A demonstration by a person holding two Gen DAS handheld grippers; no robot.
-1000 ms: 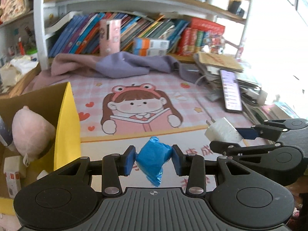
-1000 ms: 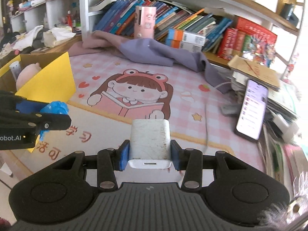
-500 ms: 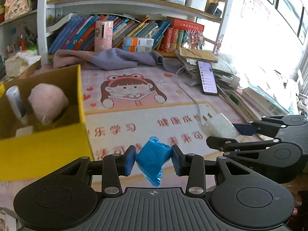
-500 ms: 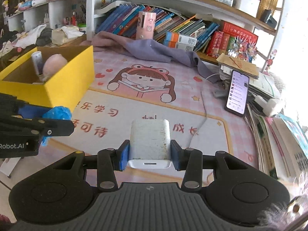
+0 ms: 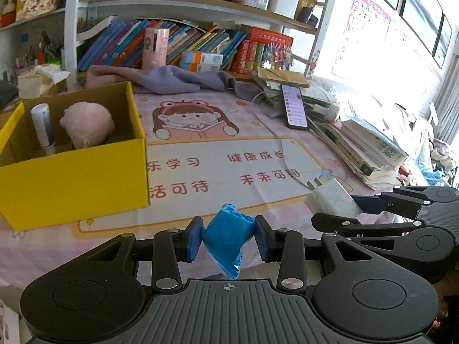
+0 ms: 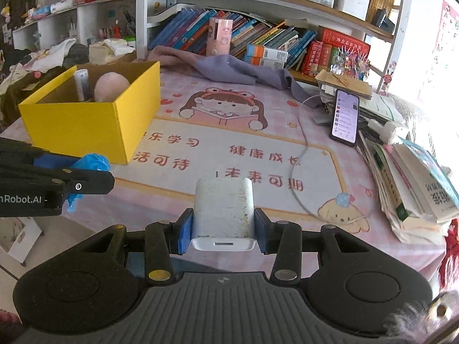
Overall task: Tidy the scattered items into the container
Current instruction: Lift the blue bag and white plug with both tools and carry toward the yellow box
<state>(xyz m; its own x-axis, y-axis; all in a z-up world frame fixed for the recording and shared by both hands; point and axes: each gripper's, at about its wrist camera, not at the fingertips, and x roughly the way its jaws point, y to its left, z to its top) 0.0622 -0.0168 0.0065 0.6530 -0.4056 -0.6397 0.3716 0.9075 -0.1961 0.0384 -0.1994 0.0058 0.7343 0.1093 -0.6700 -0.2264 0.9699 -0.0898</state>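
My left gripper (image 5: 228,235) is shut on a crumpled blue plastic bag (image 5: 225,242), held above the near edge of the pink desk mat. The right gripper (image 6: 223,226) is shut on a white charger plug (image 6: 223,200), with its prongs pointing away from me. The two grippers hang side by side: the right one (image 5: 338,209) shows at the right of the left wrist view. The yellow cardboard box (image 5: 74,177) stands open on the mat's left side, ahead and to the left of both. In it are a pink plush ball (image 5: 86,123) and a white tube (image 5: 41,126).
A thin cable (image 6: 301,149) curves across the mat's right part. A lit phone (image 6: 345,117) leans on a pile of books and papers (image 6: 407,177) along the right edge. A purple cloth (image 6: 229,68) and a pink cup (image 6: 219,37) lie before the bookshelf.
Both grippers have drawn back from the desk with their items still held. The yellow box, cut off at the left a second ago, now shows whole and farther off.
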